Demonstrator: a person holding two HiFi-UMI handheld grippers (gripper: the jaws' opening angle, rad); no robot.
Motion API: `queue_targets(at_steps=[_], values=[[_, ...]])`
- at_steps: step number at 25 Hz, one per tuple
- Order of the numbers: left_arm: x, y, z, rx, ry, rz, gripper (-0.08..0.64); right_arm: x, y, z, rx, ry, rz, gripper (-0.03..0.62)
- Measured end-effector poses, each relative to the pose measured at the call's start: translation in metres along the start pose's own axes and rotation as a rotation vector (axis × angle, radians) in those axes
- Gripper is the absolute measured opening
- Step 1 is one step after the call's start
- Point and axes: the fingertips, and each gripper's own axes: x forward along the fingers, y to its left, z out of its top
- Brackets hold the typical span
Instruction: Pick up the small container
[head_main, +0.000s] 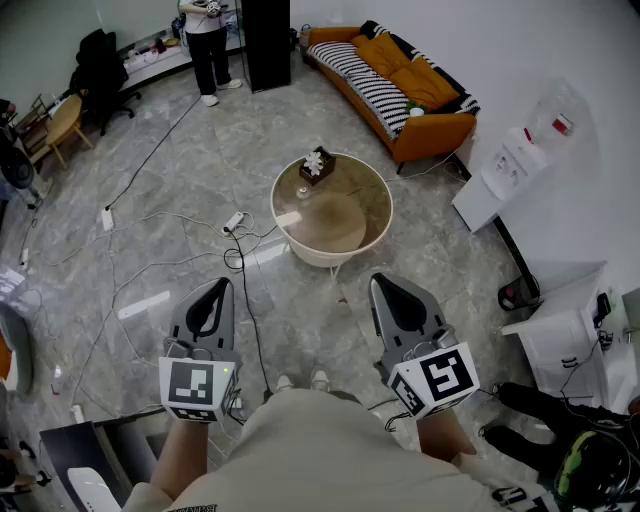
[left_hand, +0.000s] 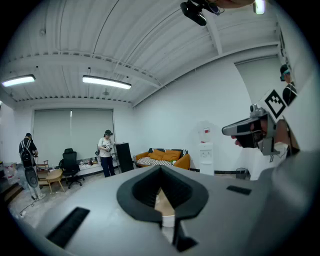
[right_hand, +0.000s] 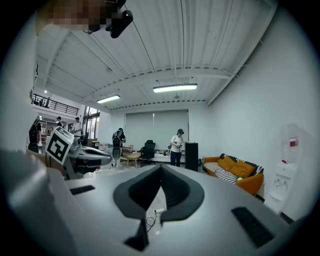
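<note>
Both tools are clenched on nothing, the left tool and the right tool side by side, short of the round worktop. The small container stands on the worktop's far-left part, just beside a brown box.

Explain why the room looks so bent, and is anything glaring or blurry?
Head view: sharp, straight lines bow slightly at the edges, pale glare on the round table. Left gripper view: strong fisheye, black corners, ceiling lamps blown white. Right gripper view: same fisheye ring, room beyond evenly lit.
</note>
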Motion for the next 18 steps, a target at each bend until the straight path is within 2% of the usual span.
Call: queue_targets(at_steps=[4,14,18], values=[[0.004,-0.007,0.0,0.008,0.01,0.009,0.006,-0.002,-0.009,-0.005,-0.025,0.019,-0.018,-0.003],[0.021,-0.036,-0.001,0.023,0.016,0.006,0.006,-0.009,-0.025,-0.017,-0.028,0.021,0.037,-0.003],[0.029,-0.046,-0.002,0.005,0.031,0.003,0.006,-0.009,-0.034,-0.021,-0.035,0.037,0.053,-0.003]])
